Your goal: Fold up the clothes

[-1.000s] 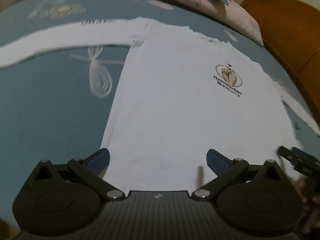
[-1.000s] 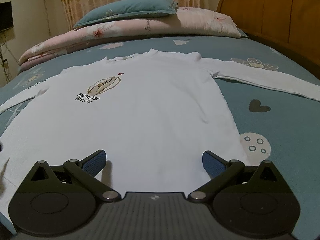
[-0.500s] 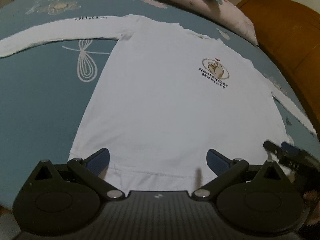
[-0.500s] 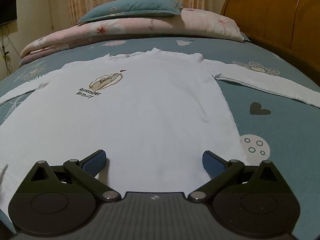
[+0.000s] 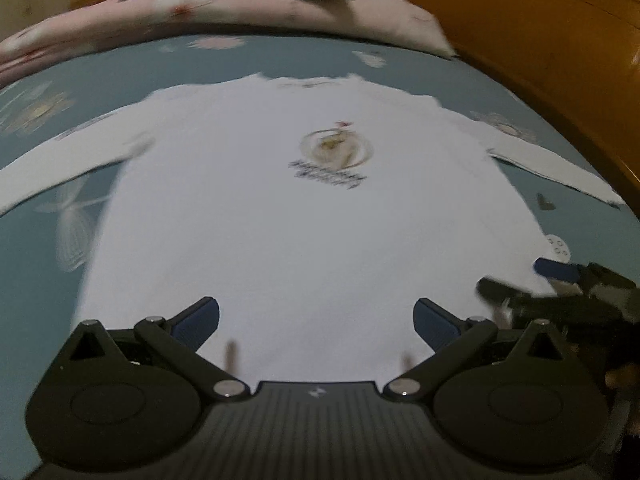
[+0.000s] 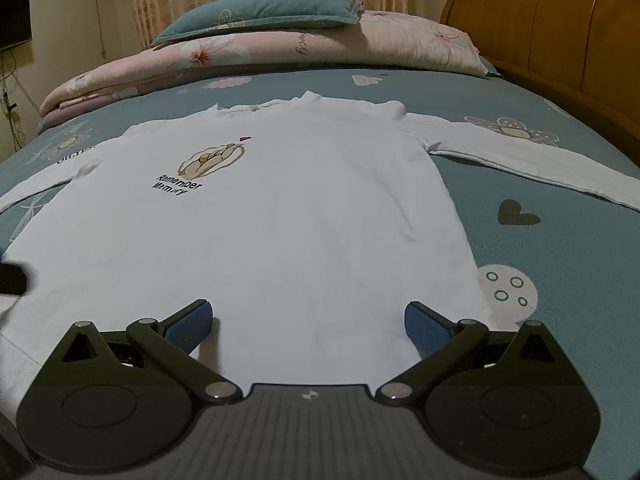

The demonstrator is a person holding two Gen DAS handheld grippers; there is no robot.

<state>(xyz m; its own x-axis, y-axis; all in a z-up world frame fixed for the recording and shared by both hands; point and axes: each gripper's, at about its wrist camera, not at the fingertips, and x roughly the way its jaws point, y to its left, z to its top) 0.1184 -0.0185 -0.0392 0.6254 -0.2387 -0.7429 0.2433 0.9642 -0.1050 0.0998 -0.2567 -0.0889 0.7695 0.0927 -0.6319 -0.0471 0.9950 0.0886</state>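
Observation:
A white long-sleeved shirt lies flat, front up, on the bed, with a "Remember Memory" print on the chest and both sleeves spread sideways. My left gripper stands open just above the shirt's hem, nothing between its blue pads. My right gripper is open too, hovering over the hem near the shirt's right side. In the left wrist view the right gripper shows as a blurred dark shape by the hem's right corner.
A blue patterned bedsheet covers the bed. A folded pink floral quilt and a teal pillow lie at the far side. A wooden headboard rises on the right. A dark screen hangs on the left wall.
The left wrist view has swung right and lifted, so the shirt sits centred and the pillow shows. The right gripper has edged slightly forward. Both stay open.

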